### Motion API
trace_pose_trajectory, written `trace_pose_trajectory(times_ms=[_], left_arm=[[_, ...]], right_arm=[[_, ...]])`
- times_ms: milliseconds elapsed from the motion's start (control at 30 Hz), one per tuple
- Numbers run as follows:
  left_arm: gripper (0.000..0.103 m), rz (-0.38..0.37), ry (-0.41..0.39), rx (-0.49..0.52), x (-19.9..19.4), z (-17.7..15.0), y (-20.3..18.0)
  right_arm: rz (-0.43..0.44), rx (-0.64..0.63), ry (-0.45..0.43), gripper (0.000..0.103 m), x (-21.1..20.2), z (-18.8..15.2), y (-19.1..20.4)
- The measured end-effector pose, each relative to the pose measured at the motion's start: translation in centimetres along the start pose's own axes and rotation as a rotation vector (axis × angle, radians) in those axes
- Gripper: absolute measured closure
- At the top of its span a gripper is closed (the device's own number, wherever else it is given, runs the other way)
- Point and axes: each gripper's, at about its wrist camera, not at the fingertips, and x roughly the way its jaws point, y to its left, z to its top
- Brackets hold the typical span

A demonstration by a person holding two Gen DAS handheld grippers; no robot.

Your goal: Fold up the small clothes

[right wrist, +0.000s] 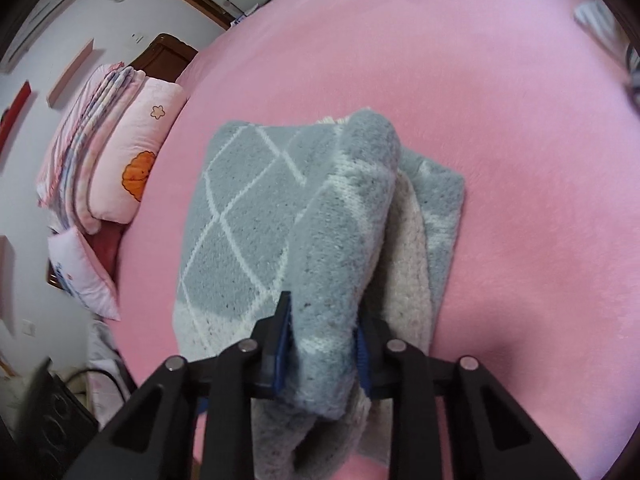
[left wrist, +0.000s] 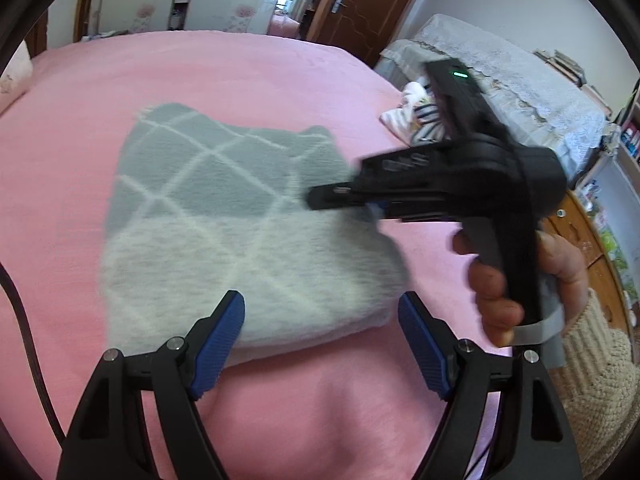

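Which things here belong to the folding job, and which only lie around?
Job: grey sweater on the pink bed; right claw clamped on its fold; left claw, open.

Lying about: small clothes pile, pillows, wooden door.

- No word, brand or number can be read in either view.
- The right hand-held gripper [left wrist: 336, 200], right of centre in the left wrist view, bears embossed marks on its black side, too blurred to make out.
- The pink pillow [right wrist: 136, 152], at the left of the right wrist view, carries only pictures: a star outline and an orange shape.
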Motion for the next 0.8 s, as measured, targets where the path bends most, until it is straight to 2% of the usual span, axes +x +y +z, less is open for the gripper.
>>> trace_pose_trajectory(times_ms=[133,233,333,433,500,567,800], left_arm=[[0.025,0.076,-0.007,-0.02,-1.6,0.3,2.4],[0.025,0.136,-0.008,-0.062,-1.7,1.1,4.9],[0.025,0.162,0.044,-0.127,-0.5,2.2,7.5],[0.025,0.182,0.116,-0.149,0.9,1.9,9.2],[0.025,0.167,0.134,-0.16,1.3,2.0,9.7],[0.025,0.166,0.125,-0.155,0.8,1.9,9.7],[0.025,0.218,0.107,-0.119,1.4,3.0,8.3]], right_arm=[[-0.06,-0.027,-0.047,0.08,-1.9,-0.6,0.0],[-0.068,-0.009,-0.054,0.08,-2.4,-0.9,-1.1],[-0.121,-0.007,-0.016,0.079,-0.7,-1.2,-1.9],[-0.129,-0.002,-0.034,0.073,-1.0,-1.3,-1.6],[-0.144,0.003,-0.046,0.064,-1.6,-1.4,-1.3],[-0.176,-0.016,-0.06,0.06,-2.3,-1.7,-0.8],[-0.281,-0.089,-0.109,0.059,-5.3,-4.4,1.6]])
